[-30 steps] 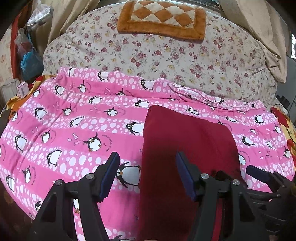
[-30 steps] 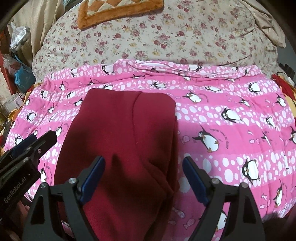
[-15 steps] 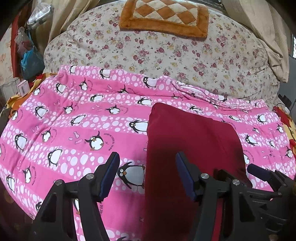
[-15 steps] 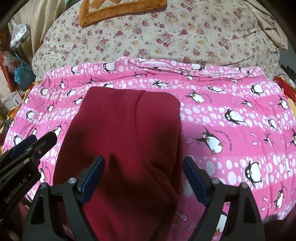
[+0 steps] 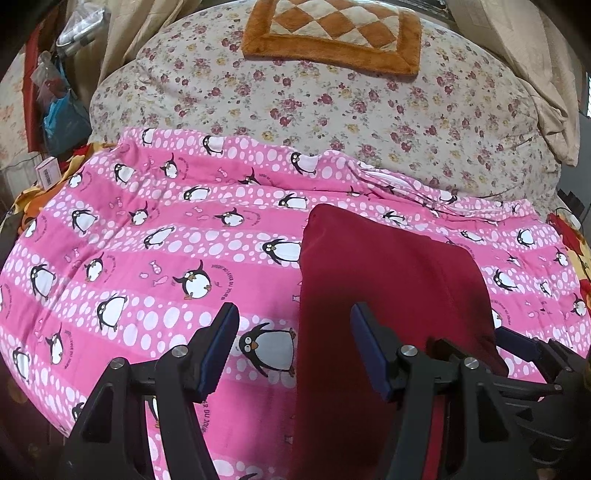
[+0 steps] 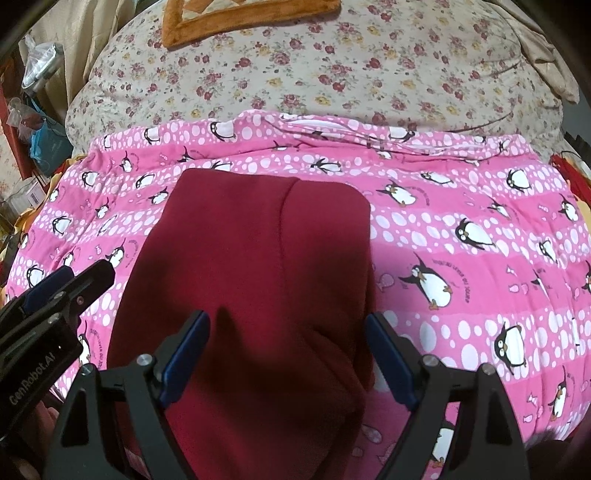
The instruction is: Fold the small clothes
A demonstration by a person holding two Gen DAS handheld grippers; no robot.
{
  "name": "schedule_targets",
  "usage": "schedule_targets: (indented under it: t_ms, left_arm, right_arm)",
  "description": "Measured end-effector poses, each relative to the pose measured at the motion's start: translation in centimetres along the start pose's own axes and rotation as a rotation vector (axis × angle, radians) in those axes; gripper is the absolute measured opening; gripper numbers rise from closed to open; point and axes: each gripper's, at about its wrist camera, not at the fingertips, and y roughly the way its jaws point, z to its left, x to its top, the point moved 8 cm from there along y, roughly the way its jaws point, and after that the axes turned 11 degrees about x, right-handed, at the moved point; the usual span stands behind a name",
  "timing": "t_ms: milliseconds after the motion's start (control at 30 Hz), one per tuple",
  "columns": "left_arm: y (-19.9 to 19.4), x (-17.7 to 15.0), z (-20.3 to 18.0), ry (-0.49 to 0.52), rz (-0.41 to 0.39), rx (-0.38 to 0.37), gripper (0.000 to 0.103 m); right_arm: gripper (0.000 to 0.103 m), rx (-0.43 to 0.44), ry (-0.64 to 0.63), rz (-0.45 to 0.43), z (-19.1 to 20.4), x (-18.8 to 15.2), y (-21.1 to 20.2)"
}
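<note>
A dark red folded garment [image 6: 258, 240] lies flat on the pink penguin sheet [image 6: 461, 229]; it also shows in the left wrist view [image 5: 391, 273]. My left gripper [image 5: 295, 343] hangs open over the garment's left edge, one finger above the sheet and the other above the red cloth. My right gripper [image 6: 286, 354] stands wide open over the garment's near right part, gripping nothing. Each gripper appears in the other's view: the left gripper [image 6: 55, 291] at the left, the right gripper [image 5: 524, 343] at the right. The garment's near end is hidden under the grippers.
Behind the sheet rises a bulky floral quilt [image 5: 332, 110] with an orange checked cushion [image 5: 332, 33] on top. Bags and boxes [image 5: 59, 118] crowd the far left. Beige cloth [image 5: 546, 92] hangs at the right. Bare pink sheet stretches on both sides of the garment.
</note>
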Motion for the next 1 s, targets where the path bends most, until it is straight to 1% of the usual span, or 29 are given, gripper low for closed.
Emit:
schedule_targets:
  t_ms: [1000]
  left_arm:
    - [0.5, -0.52, 0.18, -0.015, 0.025, -0.008, 0.042]
  right_arm:
    - [0.089, -0.003, -0.019, 0.018, 0.19, -0.18, 0.52]
